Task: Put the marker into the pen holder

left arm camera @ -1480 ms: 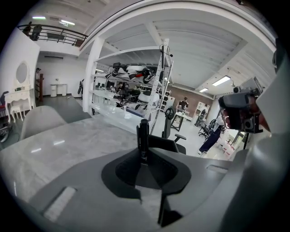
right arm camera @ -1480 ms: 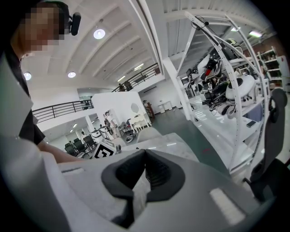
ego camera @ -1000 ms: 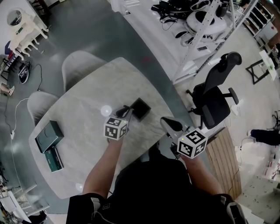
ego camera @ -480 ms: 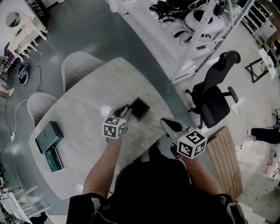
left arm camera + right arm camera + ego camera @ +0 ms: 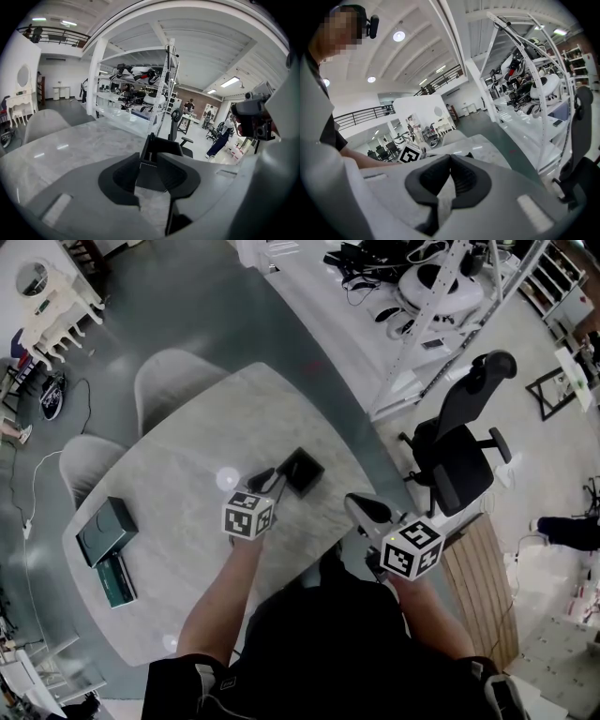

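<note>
My left tongs [image 5: 268, 476] are spread with nothing pinched, pointing at the pen holder [image 5: 303, 472] by the table's [image 5: 178, 456] right edge. My right tongs [image 5: 358, 505] are pressed together and empty, just off that edge.

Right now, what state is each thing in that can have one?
Holder: upright on the table, top open.
Marker: seemingly upright inside the holder; hard to tell.
Left gripper: open, empty, facing the holder.
Right gripper: shut, empty.
</note>
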